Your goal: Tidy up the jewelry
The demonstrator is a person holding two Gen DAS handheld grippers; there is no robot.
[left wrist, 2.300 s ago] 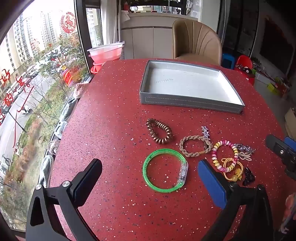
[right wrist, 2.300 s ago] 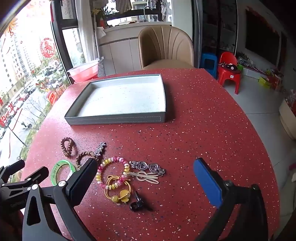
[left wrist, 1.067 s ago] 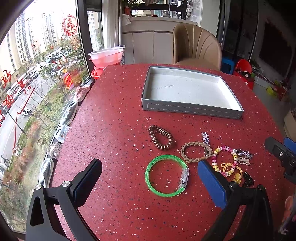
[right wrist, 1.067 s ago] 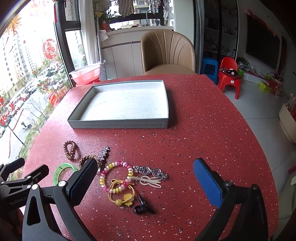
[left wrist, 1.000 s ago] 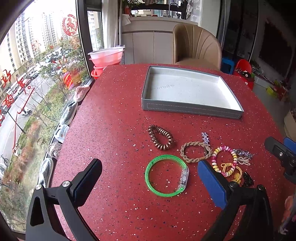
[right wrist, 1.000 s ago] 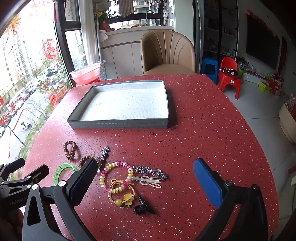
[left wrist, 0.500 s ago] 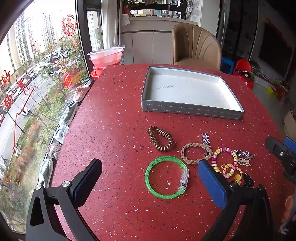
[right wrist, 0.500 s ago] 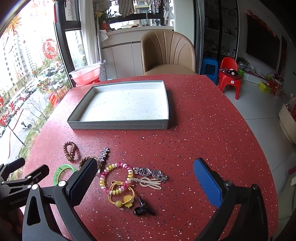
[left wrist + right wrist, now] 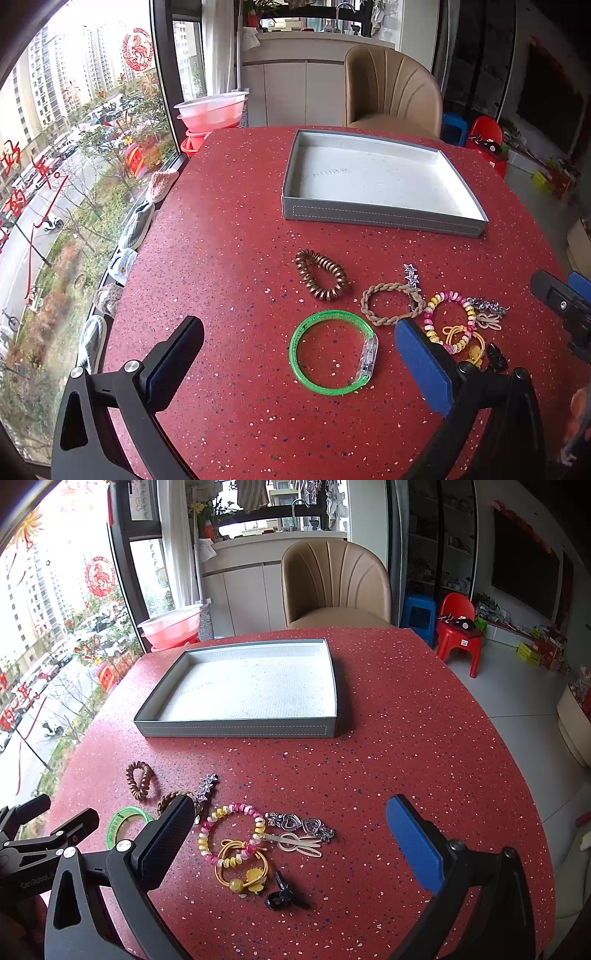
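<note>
Table: red speckled table by a window.
Tray: grey tray, far ahead of both claws.
Left claw: spread wide, green bangle between its fingers.
Right claw: spread wide, beaded bracelet and heart clip between its fingers.

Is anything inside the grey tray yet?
No jewelry lies inside the grey tray; its pale liner shows bare apart from a faint line of writing. The strip just behind its near wall is hidden in both views.
</note>
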